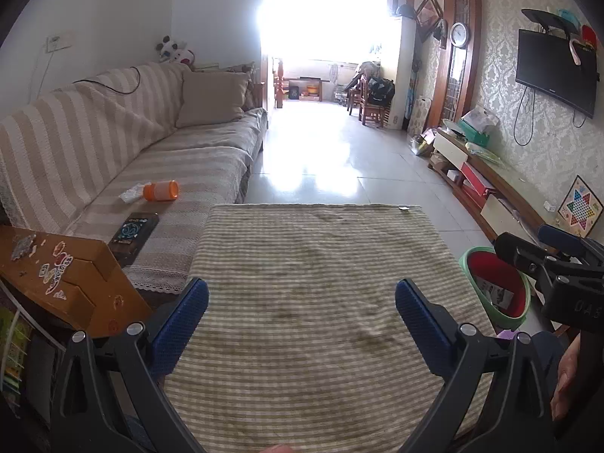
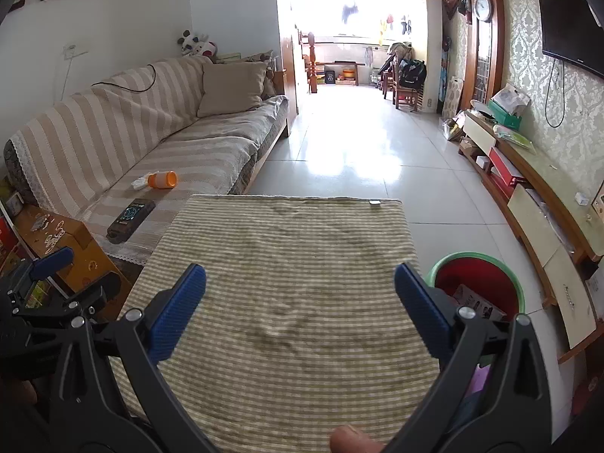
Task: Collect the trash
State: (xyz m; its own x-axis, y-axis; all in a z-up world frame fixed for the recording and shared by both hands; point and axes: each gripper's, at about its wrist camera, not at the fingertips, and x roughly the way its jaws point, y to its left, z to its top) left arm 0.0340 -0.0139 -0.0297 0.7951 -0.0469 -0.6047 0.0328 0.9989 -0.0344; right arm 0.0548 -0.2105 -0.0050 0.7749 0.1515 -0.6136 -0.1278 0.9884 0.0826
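Your left gripper (image 1: 302, 302) and right gripper (image 2: 300, 288) hover wide, empty; reaching far-left could roll the orange bottle (image 1: 160, 191) off the sofa (image 1: 113, 132).

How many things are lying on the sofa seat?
3: an orange bottle on its side, a crumpled white wrapper touching its left end, and a dark box nearer the camera. The cushion farther back could hide more.

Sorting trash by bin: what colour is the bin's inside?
Red inside, with a light green rim; the bin shows best in the right wrist view.
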